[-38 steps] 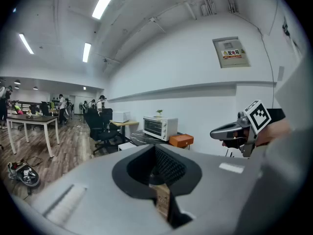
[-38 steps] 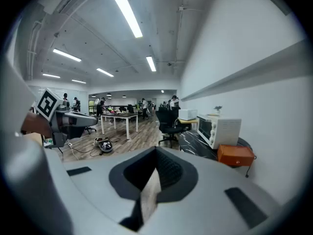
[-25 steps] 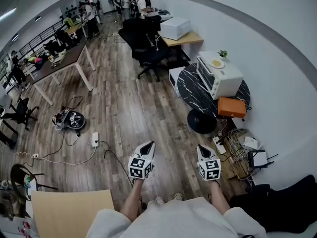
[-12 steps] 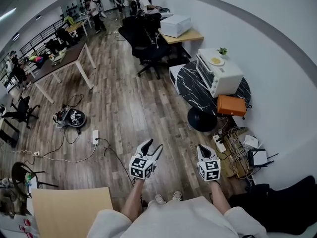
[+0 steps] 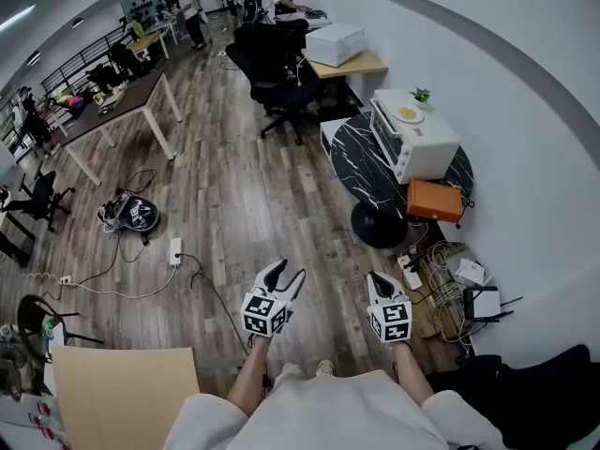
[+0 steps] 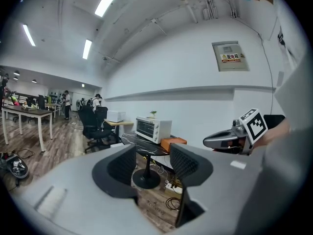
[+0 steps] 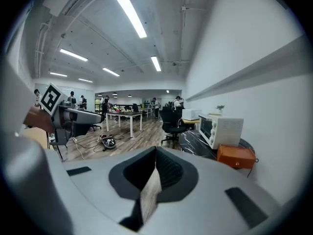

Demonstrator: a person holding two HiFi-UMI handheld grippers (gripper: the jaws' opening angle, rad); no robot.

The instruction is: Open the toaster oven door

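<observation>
The white toaster oven (image 5: 412,142) stands with its door closed on a round black marble table (image 5: 356,162), far ahead and to the right. It also shows in the left gripper view as the toaster oven (image 6: 152,129) and in the right gripper view as the toaster oven (image 7: 222,130). My left gripper (image 5: 286,277) hangs over the wood floor near my feet, jaws open with nothing between them (image 6: 152,163). My right gripper (image 5: 377,280) is beside it with its jaws shut and empty (image 7: 155,168). Both are well short of the table.
An orange box (image 5: 437,202) sits on the table beside the oven, and a plate (image 5: 410,115) lies on the oven's top. Cables and a power strip (image 5: 441,284) litter the floor by the wall. A black office chair (image 5: 281,82), a desk (image 5: 122,111) and a wooden panel (image 5: 122,397) stand around.
The left gripper's jaws have gone from shut to open. The right gripper stays shut. The view has shifted slightly toward the table.
</observation>
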